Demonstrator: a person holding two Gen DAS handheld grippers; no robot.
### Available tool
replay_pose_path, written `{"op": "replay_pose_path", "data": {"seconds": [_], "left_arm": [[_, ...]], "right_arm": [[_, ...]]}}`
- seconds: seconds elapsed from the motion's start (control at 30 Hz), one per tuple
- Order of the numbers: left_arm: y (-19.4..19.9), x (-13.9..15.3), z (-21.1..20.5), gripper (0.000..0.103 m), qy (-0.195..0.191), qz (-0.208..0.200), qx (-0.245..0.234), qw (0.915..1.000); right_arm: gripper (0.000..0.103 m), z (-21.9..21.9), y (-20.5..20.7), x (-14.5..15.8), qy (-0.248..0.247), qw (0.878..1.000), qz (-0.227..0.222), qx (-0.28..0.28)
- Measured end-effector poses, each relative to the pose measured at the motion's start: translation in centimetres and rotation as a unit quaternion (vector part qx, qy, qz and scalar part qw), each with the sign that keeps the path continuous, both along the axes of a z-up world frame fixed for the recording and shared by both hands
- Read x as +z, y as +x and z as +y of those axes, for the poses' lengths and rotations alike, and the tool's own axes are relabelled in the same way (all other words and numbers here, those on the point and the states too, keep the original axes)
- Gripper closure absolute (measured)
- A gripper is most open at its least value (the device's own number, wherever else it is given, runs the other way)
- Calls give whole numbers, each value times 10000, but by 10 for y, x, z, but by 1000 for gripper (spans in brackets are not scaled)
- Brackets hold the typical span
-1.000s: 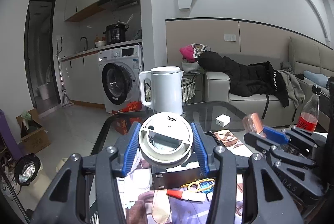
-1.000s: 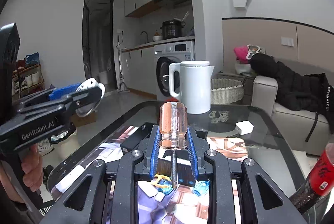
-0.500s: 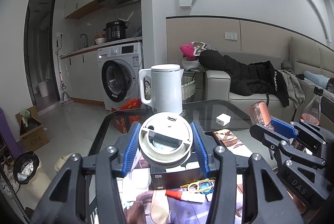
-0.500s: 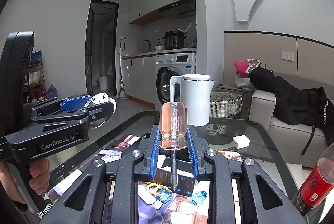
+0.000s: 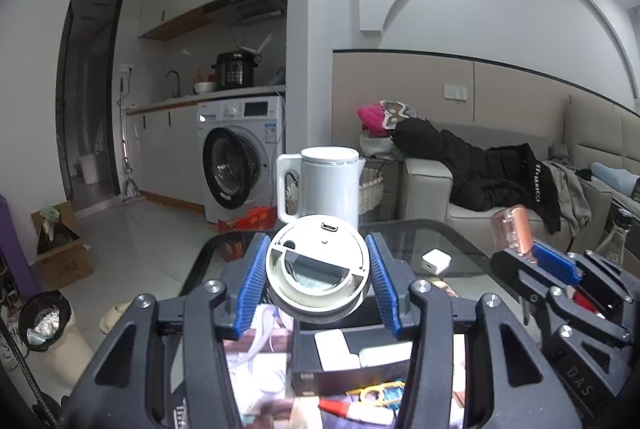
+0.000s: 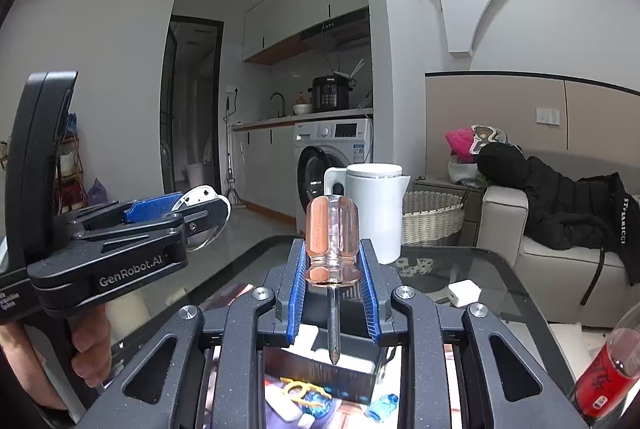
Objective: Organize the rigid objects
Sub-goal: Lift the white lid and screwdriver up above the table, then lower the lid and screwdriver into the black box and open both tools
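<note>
Disc (image 5: pixel 317 265), round and white, pinched edge-on in left gripper (image 5: pixel 316 281) above black box (image 5: pixel 352 361); right gripper (image 6: pixel 331 283) clamps screwdriver (image 6: pixel 330 241) by its clear handle, tip down over same box. Both items look bound for it: lower one at a time, keep shaft vertical, release only once seated.

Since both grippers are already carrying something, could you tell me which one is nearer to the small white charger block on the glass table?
Right, as far as I can judge. The charger block lies just beyond the right gripper, off its right side. The left gripper hangs further left, on the right gripper's far side.
</note>
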State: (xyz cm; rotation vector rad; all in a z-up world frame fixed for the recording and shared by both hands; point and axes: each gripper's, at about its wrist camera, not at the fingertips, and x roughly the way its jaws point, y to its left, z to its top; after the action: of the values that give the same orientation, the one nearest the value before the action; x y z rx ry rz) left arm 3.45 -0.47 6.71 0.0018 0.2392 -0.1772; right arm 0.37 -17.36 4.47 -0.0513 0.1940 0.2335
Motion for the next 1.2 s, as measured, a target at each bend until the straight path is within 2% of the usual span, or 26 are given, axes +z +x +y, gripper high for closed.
{"op": "replay_pose_path", "data": {"seconds": [0.17,0.43,0.57,0.67,0.8,0.87,1.07,1.2], "left_arm": [[11,7,5,55,-126,-183,147,9996],[38,9,12,55,-407,7,246,9989],[56,1,7,55,-326,306,251,9987],[75,-10,4,55,-281,768,250,9963],[103,-31,-2,55,-223,1549,172,9875],[116,-45,-7,55,-117,1961,94,9805],[135,-79,-29,55,216,2657,-81,9638],[144,-102,-41,55,458,3201,-139,9462]], "right_arm": [[79,6,6,16,74,9997,-242,-38],[79,13,34,25,118,9993,-315,-149],[79,15,50,21,82,9996,-169,-194],[79,15,64,17,59,9997,58,-241],[79,14,89,5,40,9975,652,-277],[79,11,101,-4,36,9950,955,-275],[79,1,135,-40,151,9808,1929,-260],[79,0,149,-67,112,9675,2516,-209]]}}
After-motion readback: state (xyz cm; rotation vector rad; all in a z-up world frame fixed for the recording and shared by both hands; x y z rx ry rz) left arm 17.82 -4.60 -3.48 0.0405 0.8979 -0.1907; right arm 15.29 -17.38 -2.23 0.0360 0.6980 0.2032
